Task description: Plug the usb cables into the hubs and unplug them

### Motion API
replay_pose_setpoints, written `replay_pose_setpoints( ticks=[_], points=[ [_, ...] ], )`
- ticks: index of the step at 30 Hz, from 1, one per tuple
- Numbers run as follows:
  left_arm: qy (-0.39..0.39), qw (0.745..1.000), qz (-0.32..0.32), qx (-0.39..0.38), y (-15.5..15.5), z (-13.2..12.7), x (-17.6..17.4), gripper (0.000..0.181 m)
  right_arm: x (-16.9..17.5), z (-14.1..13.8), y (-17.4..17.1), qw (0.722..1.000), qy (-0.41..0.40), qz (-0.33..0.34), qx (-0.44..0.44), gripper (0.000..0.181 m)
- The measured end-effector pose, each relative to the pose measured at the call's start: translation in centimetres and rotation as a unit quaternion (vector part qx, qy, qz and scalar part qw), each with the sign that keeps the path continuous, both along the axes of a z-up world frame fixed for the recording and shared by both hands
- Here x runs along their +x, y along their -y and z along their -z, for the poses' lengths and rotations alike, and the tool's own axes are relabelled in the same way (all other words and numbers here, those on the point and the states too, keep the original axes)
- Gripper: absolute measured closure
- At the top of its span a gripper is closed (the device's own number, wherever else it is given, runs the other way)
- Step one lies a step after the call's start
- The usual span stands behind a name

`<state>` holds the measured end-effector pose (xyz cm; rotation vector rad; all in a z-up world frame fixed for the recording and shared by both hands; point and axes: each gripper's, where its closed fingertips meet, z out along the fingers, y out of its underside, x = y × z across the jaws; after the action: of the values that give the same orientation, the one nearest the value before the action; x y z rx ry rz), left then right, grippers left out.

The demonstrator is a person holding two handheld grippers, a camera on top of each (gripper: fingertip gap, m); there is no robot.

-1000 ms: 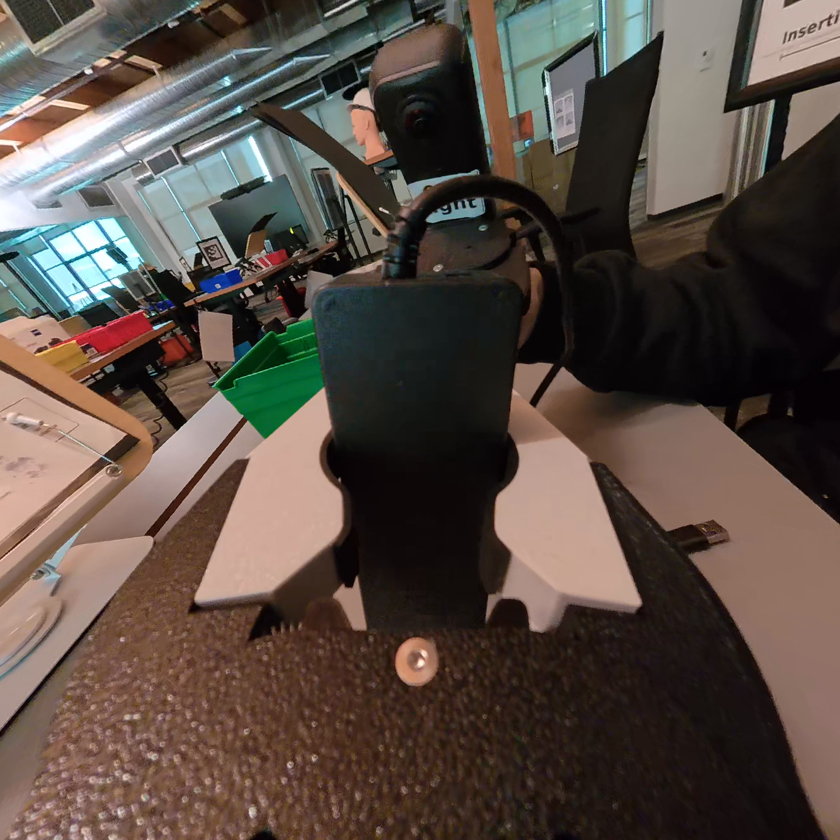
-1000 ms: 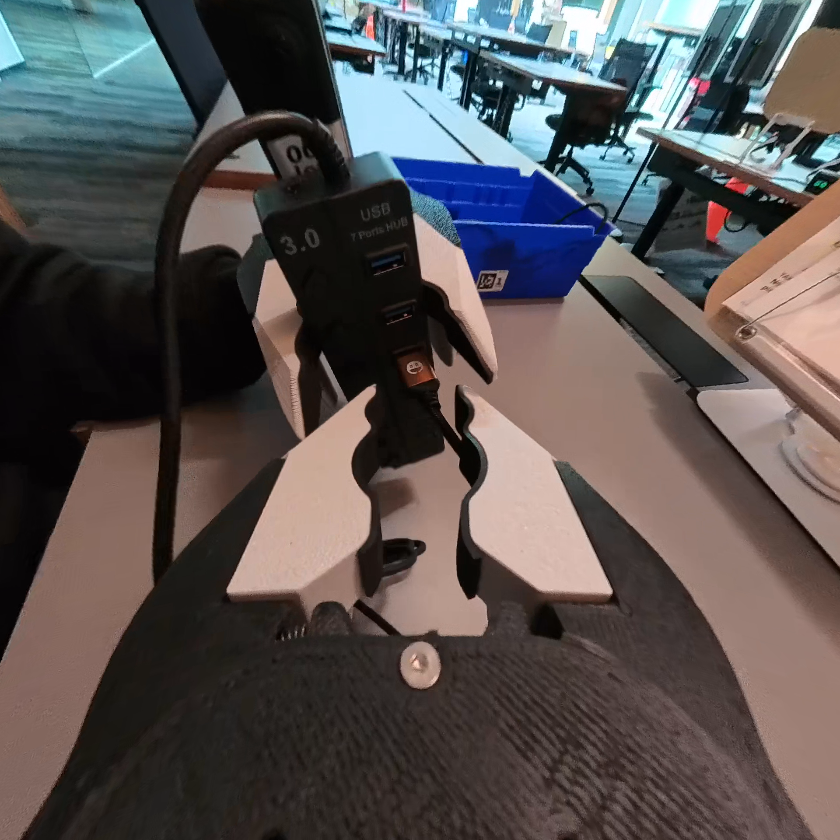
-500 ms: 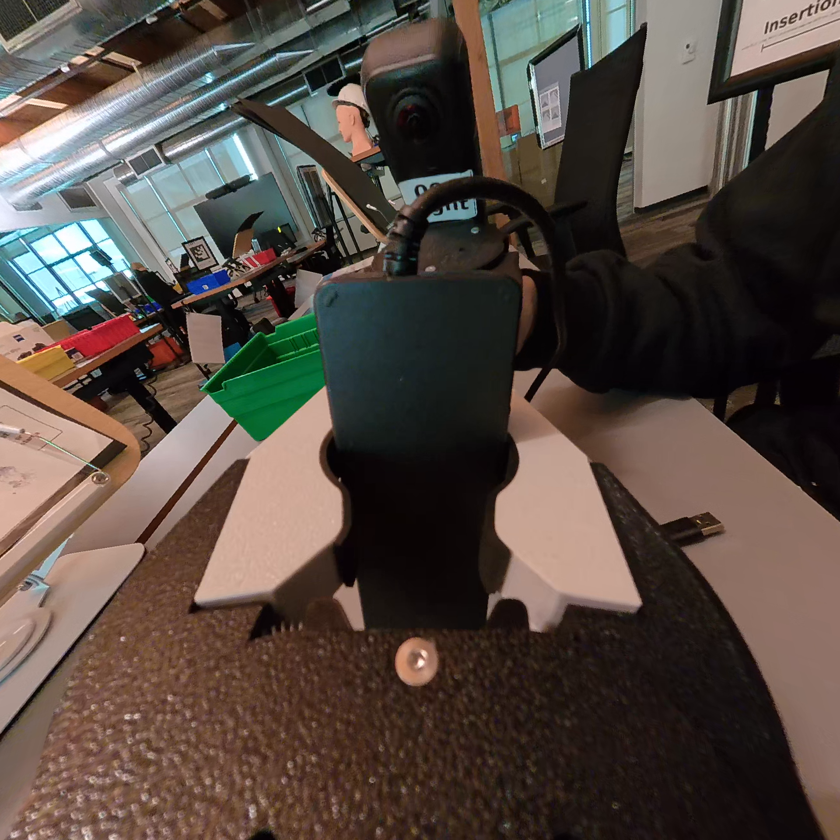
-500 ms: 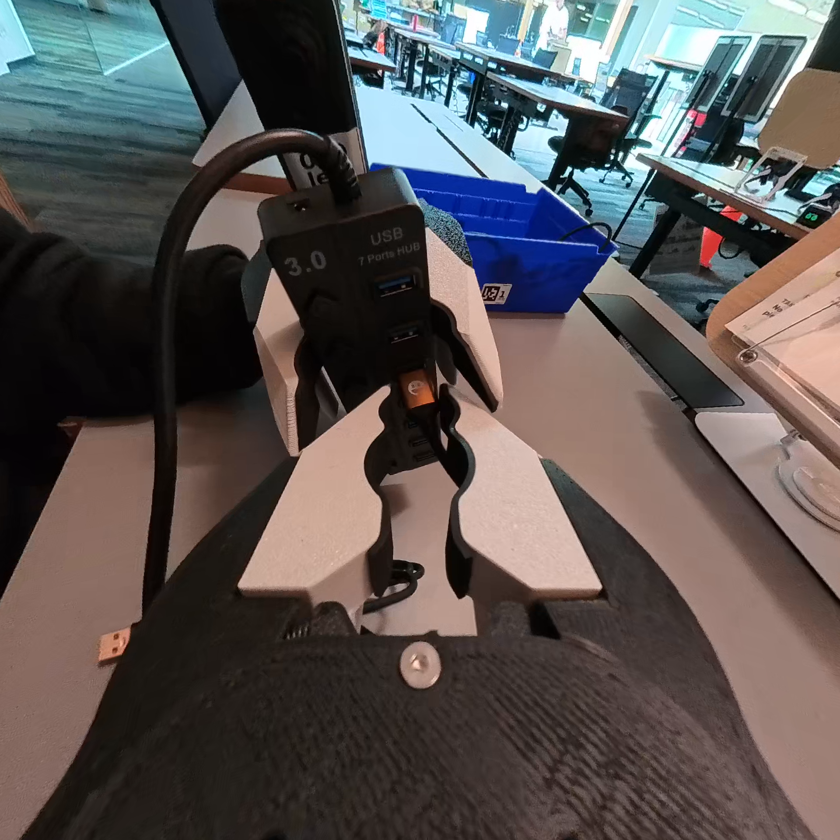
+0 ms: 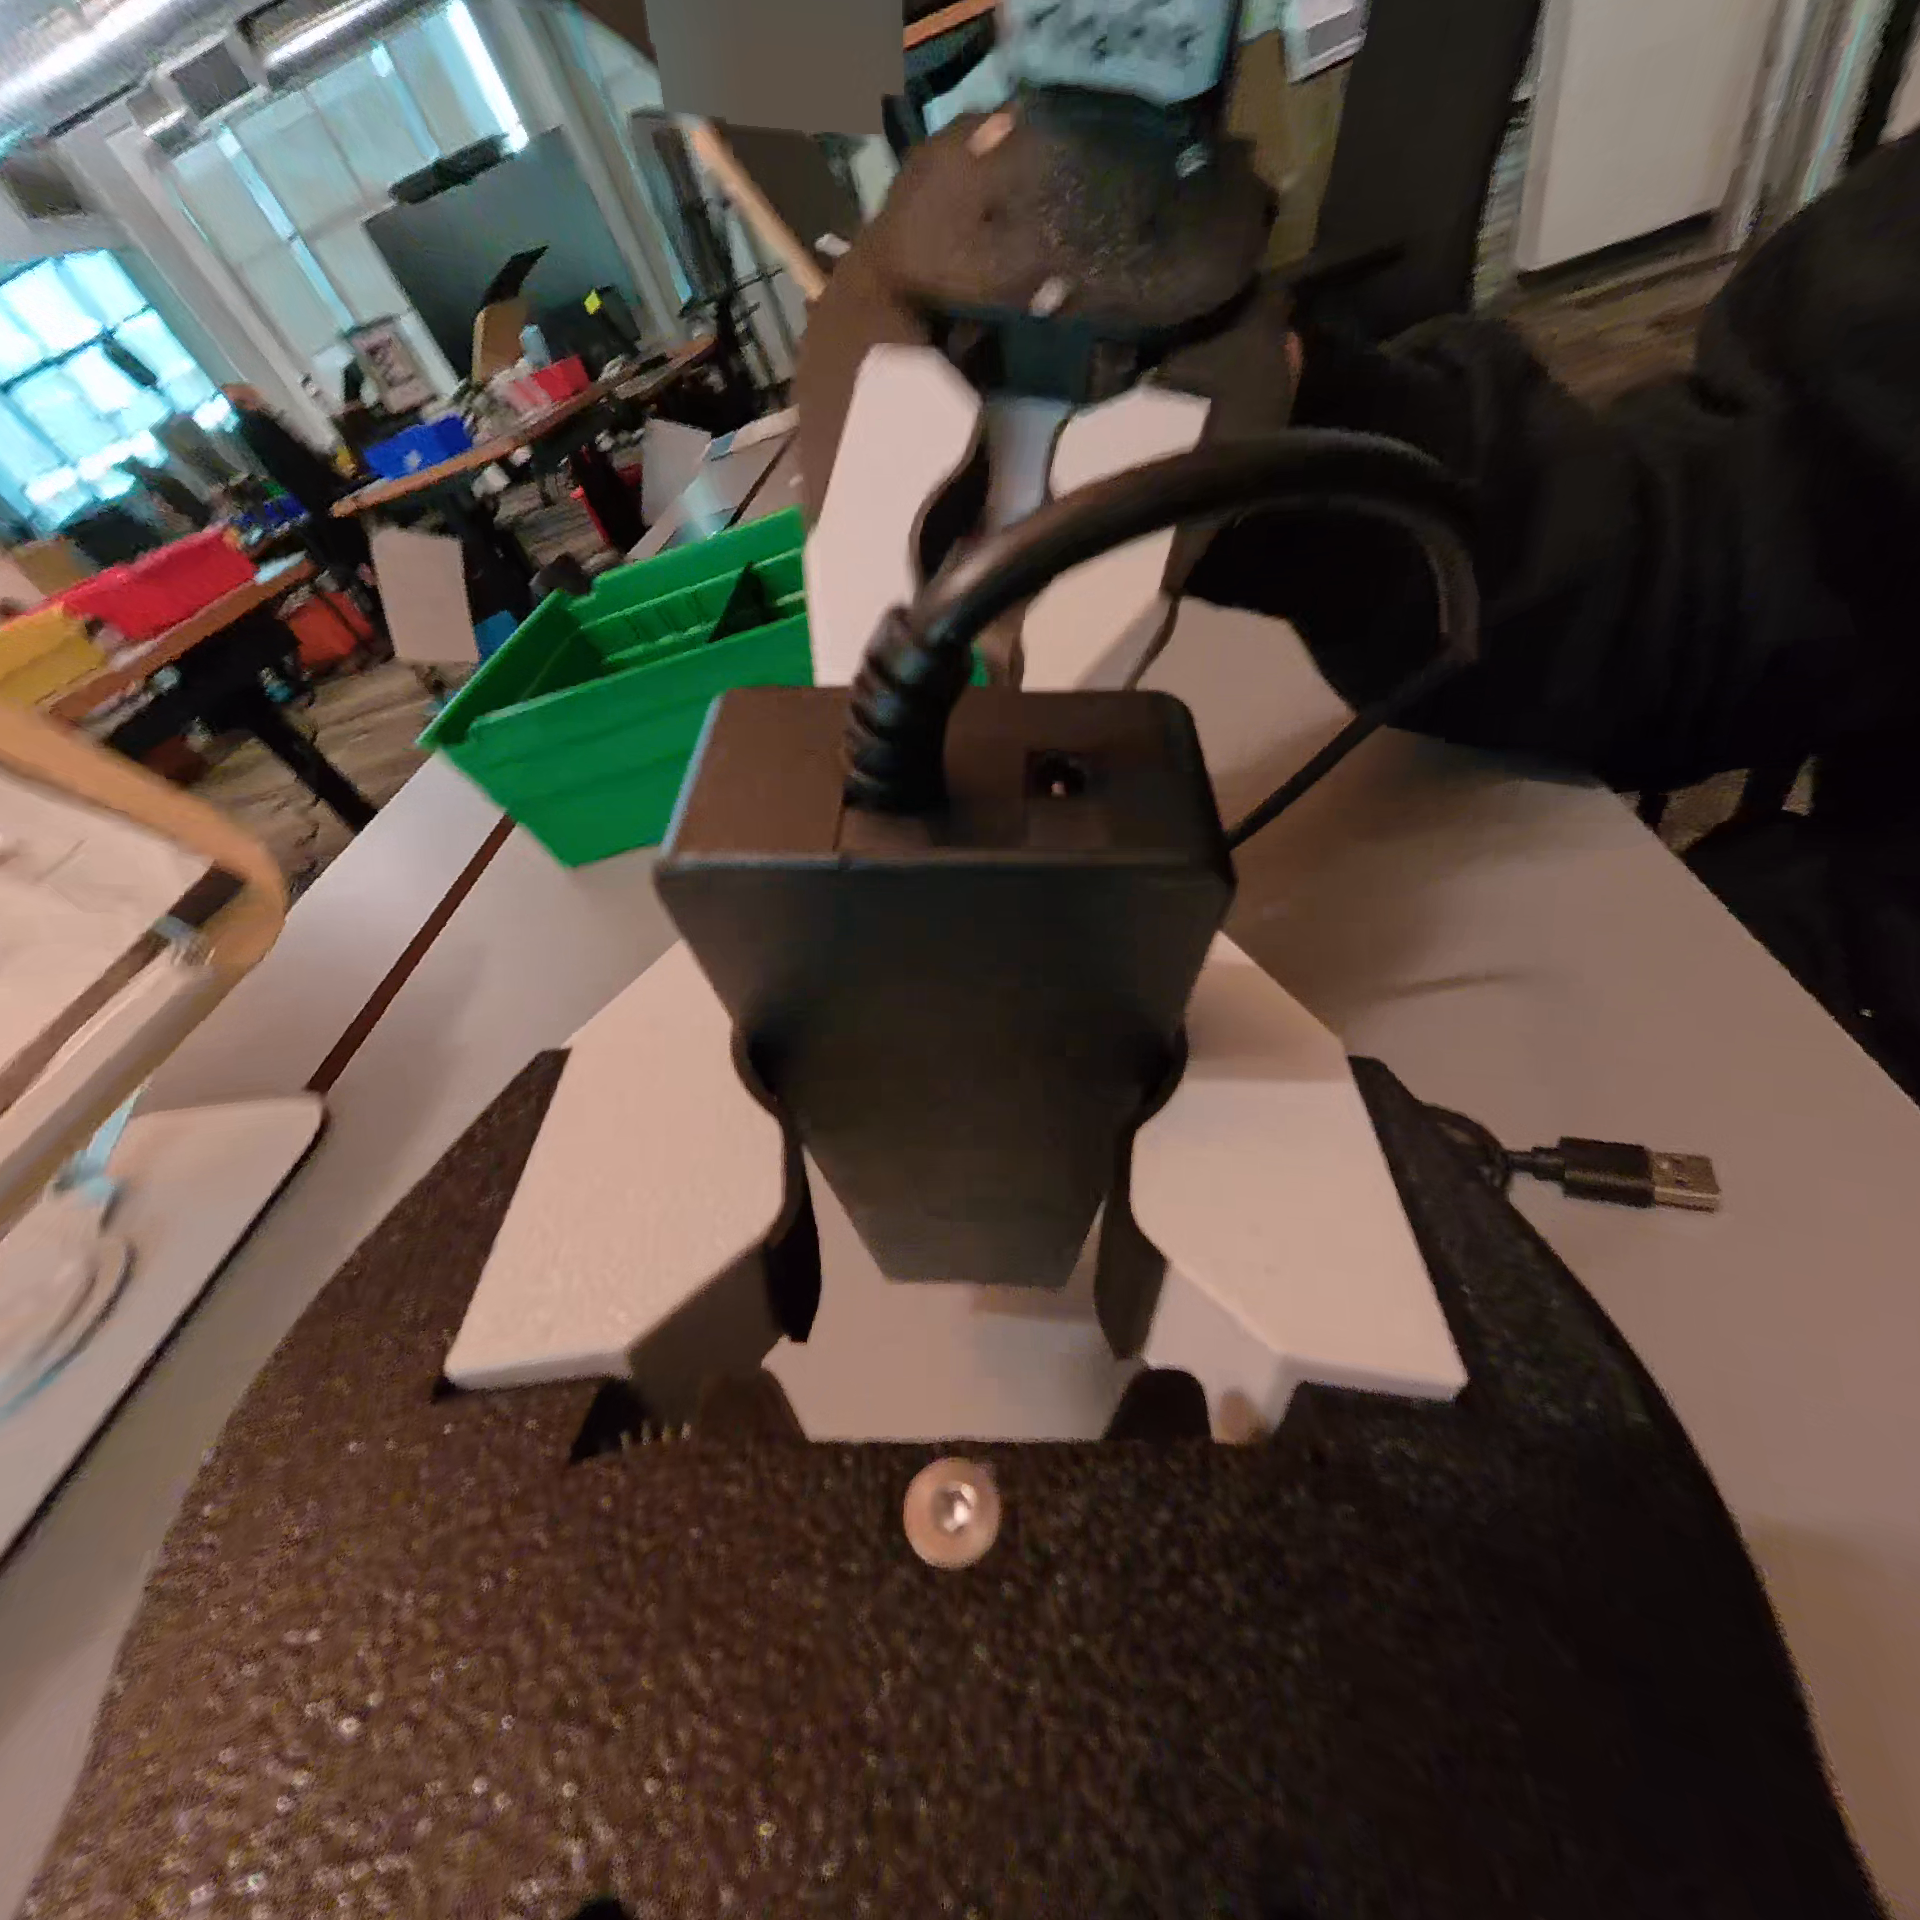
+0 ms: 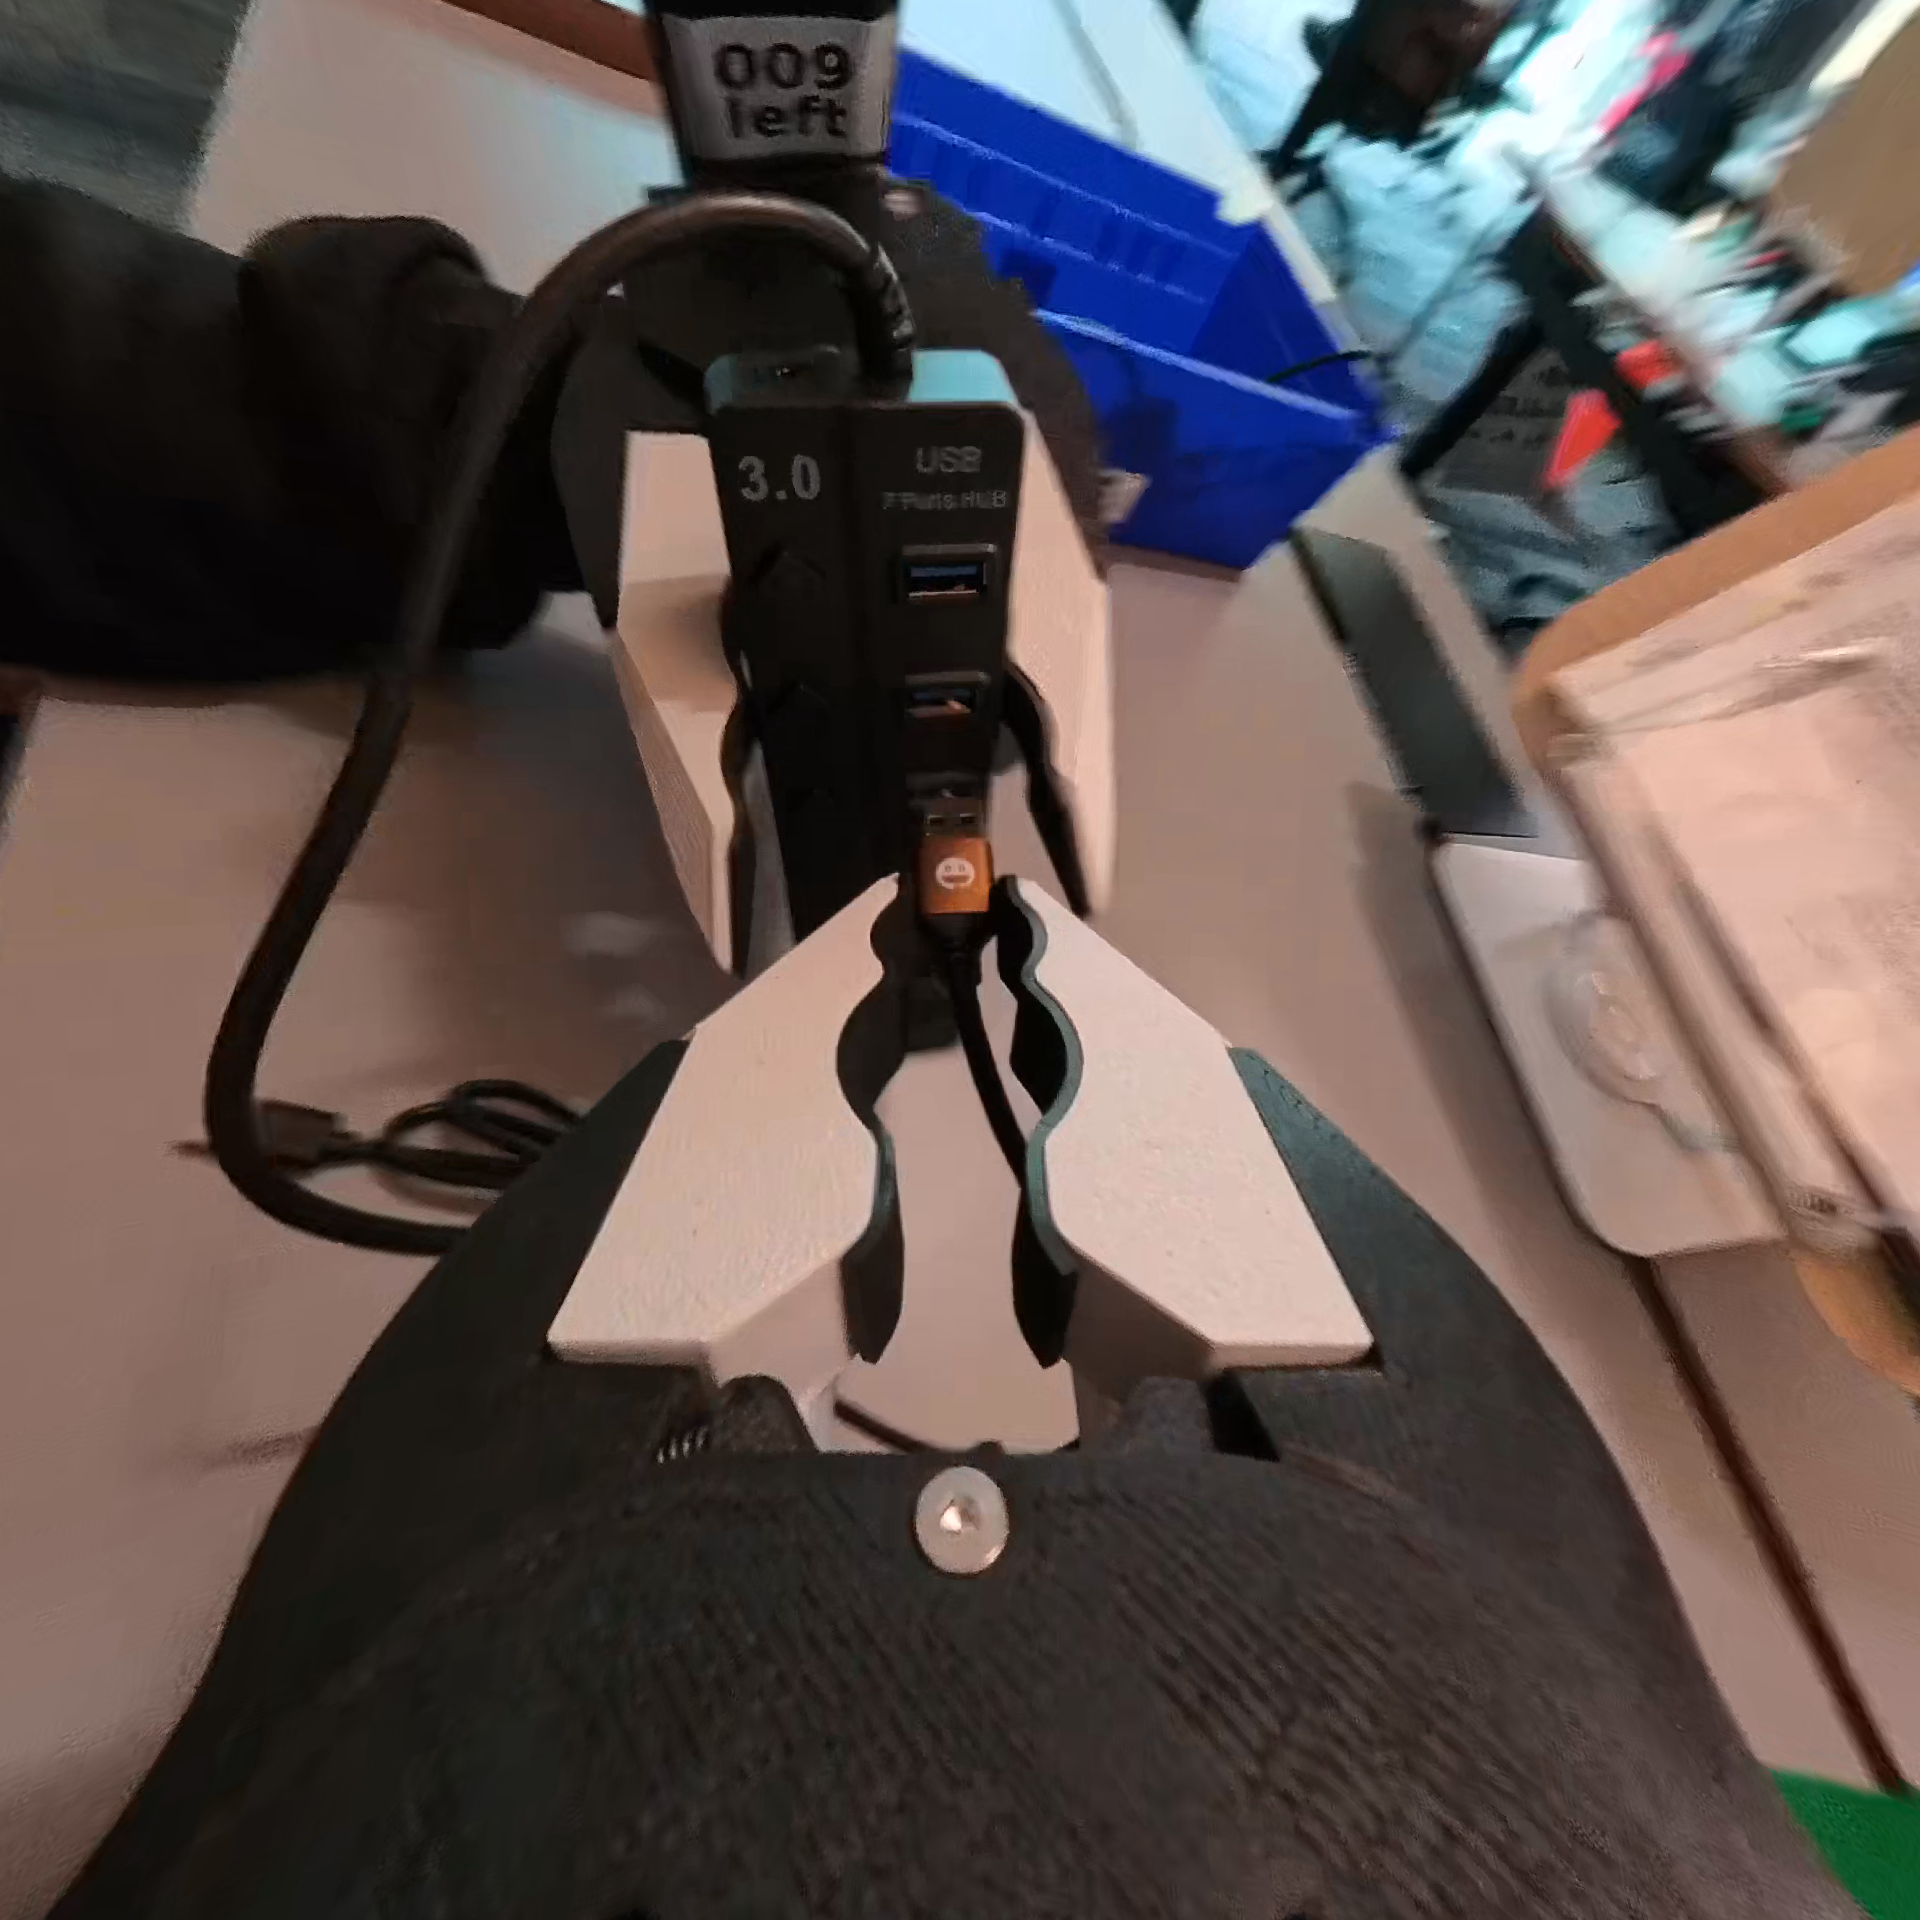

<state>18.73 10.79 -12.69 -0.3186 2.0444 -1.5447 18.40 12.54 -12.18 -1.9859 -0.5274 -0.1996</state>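
Above bench (image 5: 1558, 935), left claw (image 5: 956, 1174) pinches black hub (image 5: 935, 997) upright (ports facing right claw (image 6: 948, 904)); right claw pinches orange plug (image 6: 951, 881), tip toward hub.

hub's ports (image 5: 940, 1049) hidden, background desks (image 6: 1621, 208) blurred

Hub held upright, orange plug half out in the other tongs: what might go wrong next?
1. The right tongs pinch only the tail of the orange plug, so it may slip or tilt.
2. The left tongs grip only the lower hub, so a pull might lever it.
3. The hub cable loops over thin leads on the table and may drag them.
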Motion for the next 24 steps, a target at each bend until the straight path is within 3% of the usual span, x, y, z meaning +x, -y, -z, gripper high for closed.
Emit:
replay_pose_setpoints(
  ticks=[1, 4, 8, 10, 14, 19, 24],
  points=[
    [-0.011, 1.0, -0.014, -0.005, -1.0, 0.3, 0.3, 0.12, 0.7, -1.0, 0.2, 0.999, 0.004, 0.014, 0.028, 0.167],
    [0.004, 0.999, -0.006, -0.037, -1.5, -0.5, 0.1, 0.12, 0.8, -4.1, 1.2, 0.992, -0.084, -0.005, 0.094, 0.167],
    [0.014, 0.999, -0.013, -0.047, -1.7, -1.0, 0.3, 0.12, 4.3, -3.7, 3.2, 0.995, -0.022, 0.062, 0.07, 0.167],
    [0.018, 0.998, -0.035, -0.049, -2.4, -1.2, 0.8, 0.12, 6.9, -6.3, 5.7, 0.986, 0.015, 0.124, 0.11, 0.167],
    [0.037, 0.995, -0.054, -0.081, -3.7, -2.7, 0.8, 0.12, 10.8, -13.5, 14.2, 0.935, 0.043, 0.246, 0.254, 0.168],
    [0.036, 0.994, -0.055, -0.085, -3.8, -2.7, 0.8, 0.119, 14.9, -15.4, 20.9, 0.912, 0.095, 0.322, 0.236, 0.167],
    [0.035, 0.994, -0.051, -0.086, -3.6, -2.7, 0.8, 0.12, 18.0, -18.4, 23.7, 0.899, 0.117, 0.345, 0.243, 0.168]
  ],
)
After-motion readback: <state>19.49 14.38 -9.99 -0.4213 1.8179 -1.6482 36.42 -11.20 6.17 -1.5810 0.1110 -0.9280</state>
